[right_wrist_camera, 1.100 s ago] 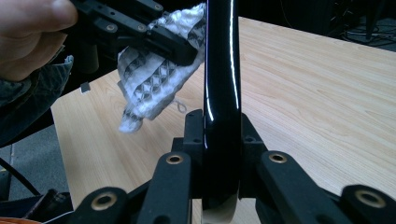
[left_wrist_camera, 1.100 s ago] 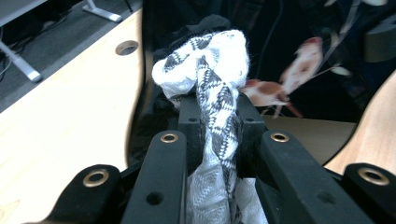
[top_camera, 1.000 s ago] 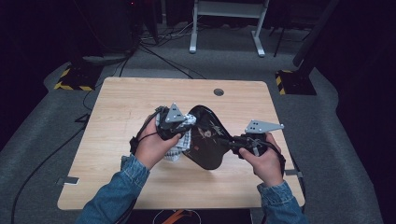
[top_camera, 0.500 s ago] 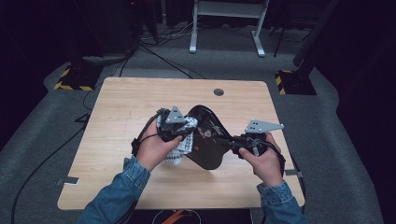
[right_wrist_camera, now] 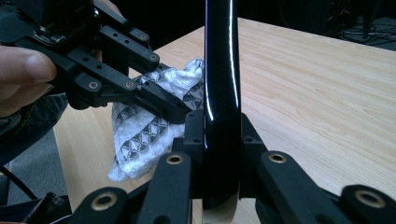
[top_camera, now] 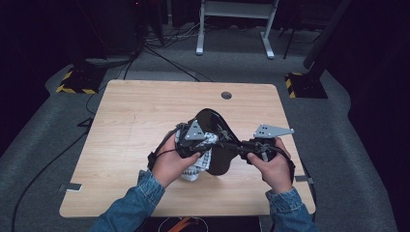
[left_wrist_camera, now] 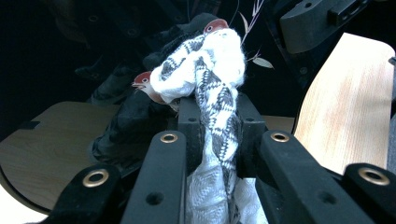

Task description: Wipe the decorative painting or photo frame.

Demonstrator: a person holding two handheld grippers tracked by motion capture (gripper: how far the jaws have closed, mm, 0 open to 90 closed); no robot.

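Left gripper (top_camera: 205, 140), jaws clamped on patterned cloth (left_wrist_camera: 212, 74), has shifted rightward across the glossy black plate (right_wrist_camera: 220, 93) clamped by right gripper (top_camera: 241, 146); wiping evidently progressing.

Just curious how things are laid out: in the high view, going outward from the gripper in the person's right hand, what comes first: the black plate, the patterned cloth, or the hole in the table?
1. Black plate, clamped in the right gripper.
2. Patterned cloth, beyond the plate, toward the left.
3. Table hole, at the far edge.

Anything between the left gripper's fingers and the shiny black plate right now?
Yes: the white black-patterned cloth, clamped by the left gripper, is bunched against the glossy black plate. The left gripper view shows it; the right gripper grips the plate's edge.
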